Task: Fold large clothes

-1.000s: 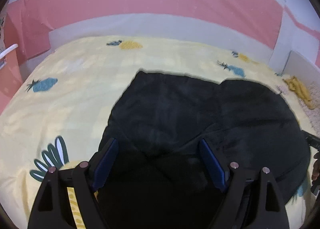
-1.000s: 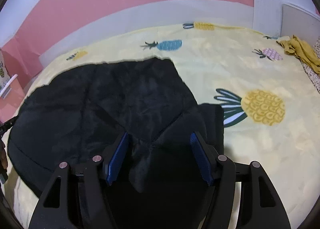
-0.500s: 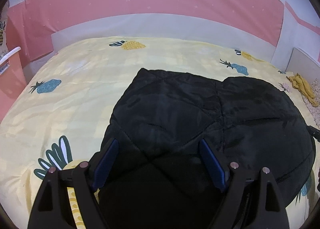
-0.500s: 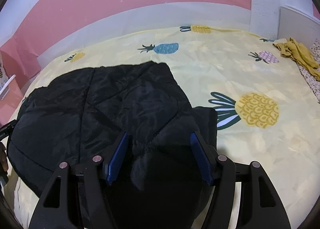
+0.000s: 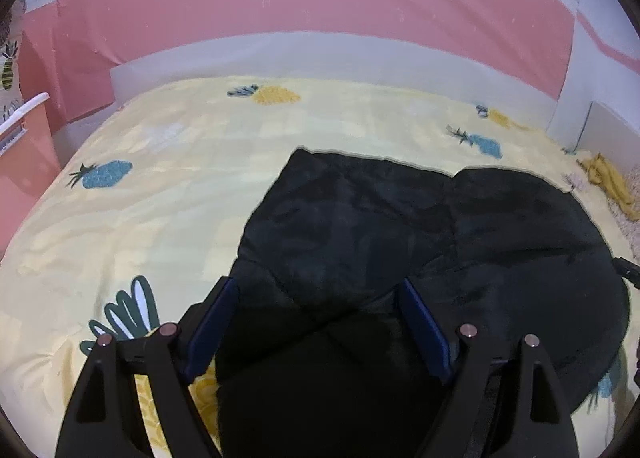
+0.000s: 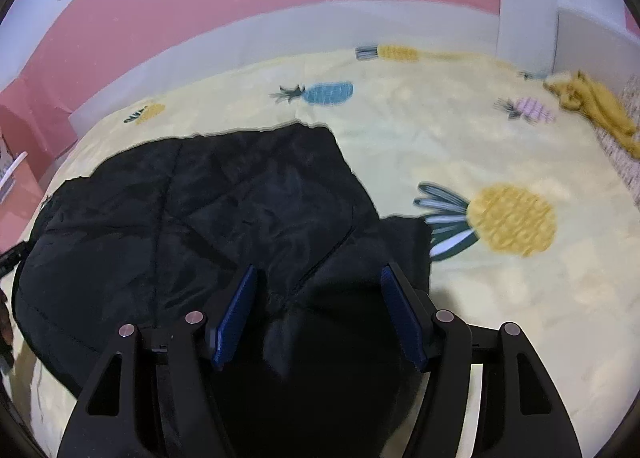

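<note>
- Little has shifted over the last second: both my grippers hang where they were above the same black quilted padded jacket (image 5: 360,225), only the left view has tipped slightly.
- My left gripper (image 5: 318,294) stands spread wide, its blue pads clear of the cloth, pinching nothing.
- One jacket lies flat on the pale yellow pineapple-print bedsheet (image 5: 160,197), its long axis running across the bed from left to right; which end is the collar I cannot tell.
- Open sheet spreads left of it and beyond its far edge, up to the pink wall.
- My right gripper (image 6: 320,278) is likewise spread, over a dark flap near the jacket's right edge.
- One crumpled mustard-yellow cloth (image 6: 592,105) sits at the far right bed edge, well apart.
</note>
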### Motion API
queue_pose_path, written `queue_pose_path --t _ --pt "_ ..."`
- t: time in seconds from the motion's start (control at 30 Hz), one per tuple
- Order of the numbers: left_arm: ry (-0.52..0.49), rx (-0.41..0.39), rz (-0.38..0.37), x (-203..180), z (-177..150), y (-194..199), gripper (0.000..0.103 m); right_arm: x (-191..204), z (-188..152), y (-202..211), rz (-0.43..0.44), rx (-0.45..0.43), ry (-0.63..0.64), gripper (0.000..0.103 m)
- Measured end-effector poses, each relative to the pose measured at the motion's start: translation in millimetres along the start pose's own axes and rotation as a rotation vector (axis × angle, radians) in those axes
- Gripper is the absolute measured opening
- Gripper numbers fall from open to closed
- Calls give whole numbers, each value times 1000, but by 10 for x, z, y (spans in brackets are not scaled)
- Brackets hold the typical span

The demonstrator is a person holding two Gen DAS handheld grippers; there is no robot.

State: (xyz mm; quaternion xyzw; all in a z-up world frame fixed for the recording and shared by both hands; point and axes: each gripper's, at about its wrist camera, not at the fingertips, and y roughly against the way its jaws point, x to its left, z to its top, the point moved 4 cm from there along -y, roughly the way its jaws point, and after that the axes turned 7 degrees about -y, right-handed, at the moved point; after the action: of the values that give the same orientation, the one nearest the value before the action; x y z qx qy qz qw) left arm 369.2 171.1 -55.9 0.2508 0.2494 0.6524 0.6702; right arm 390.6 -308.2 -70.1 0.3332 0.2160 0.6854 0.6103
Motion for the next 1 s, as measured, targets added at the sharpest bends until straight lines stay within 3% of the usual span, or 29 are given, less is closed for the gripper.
queue_pose_path --t 0.17,0.33,0.47,0.57,0.67,0.77,0.87,1.0 --pt "-56 -24 -44 -208 256 40 84 171 121 62 49 -18 32 64" --pt "-84 30 -87 -432 618 -382 84 351 423 -315 72 34 19 64" --pt "-115 83 -29 -458 825 -786 84 428 662 -730 65 123 1 64" --pt "-97 161 7 -362 788 -1081 84 349 671 -1056 -35 203 27 64" --pt "-20 188 -39 -261 663 -1253 86 191 608 -1251 13 274 -50 64" --pt "34 182 -65 -216 582 -1336 86 112 553 -1336 35 288 -73 64" --pt "12 182 -39 -245 575 -1338 86 119 547 -1359 22 290 -69 64" --pt "10 159 -23 -206 655 -1163 84 96 618 -1109 7 221 -67 64"
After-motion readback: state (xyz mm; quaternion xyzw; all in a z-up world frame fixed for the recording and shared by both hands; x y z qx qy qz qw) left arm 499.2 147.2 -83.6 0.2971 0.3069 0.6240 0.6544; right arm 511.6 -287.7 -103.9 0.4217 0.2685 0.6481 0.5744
